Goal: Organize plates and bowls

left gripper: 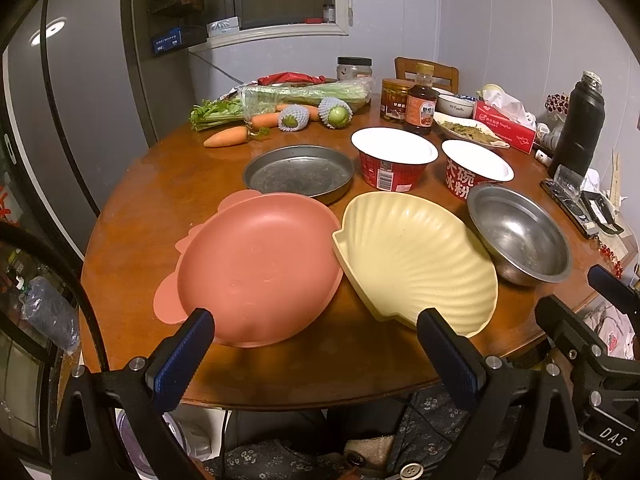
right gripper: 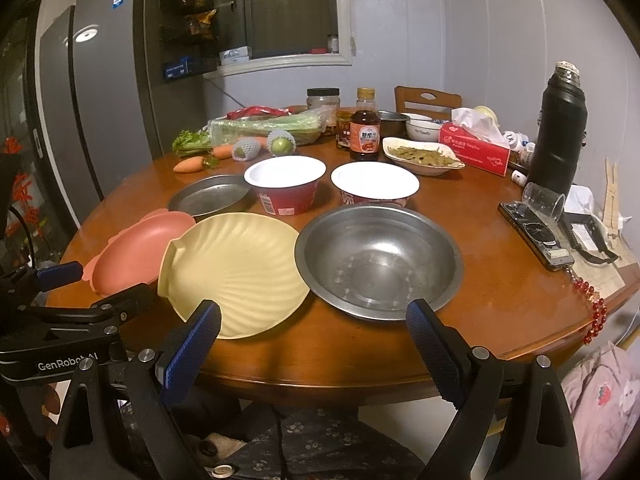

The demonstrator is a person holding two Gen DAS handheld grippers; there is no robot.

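Note:
On the round wooden table [left gripper: 132,216] lie a pink plate [left gripper: 256,268], a yellow shell-shaped plate [left gripper: 416,260], a steel bowl [left gripper: 520,232], a flat steel pan [left gripper: 300,172] and two red paper bowls [left gripper: 394,160] [left gripper: 476,170]. My left gripper [left gripper: 316,322] is open and empty, just in front of the pink and yellow plates. My right gripper [right gripper: 314,314] is open and empty, in front of the yellow plate [right gripper: 236,272] and the steel bowl [right gripper: 380,256]. The pink plate [right gripper: 140,248], steel pan [right gripper: 208,198] and red bowls [right gripper: 286,188] [right gripper: 374,186] lie beyond.
At the back of the table are carrots [left gripper: 226,137], celery [left gripper: 280,96], jars, a sauce bottle [left gripper: 420,100], a dish of food [left gripper: 468,130] and a tissue box [left gripper: 504,126]. A black flask [right gripper: 560,128], a glass and a phone [right gripper: 536,236] lie at the right. A fridge [left gripper: 80,100] stands at the left.

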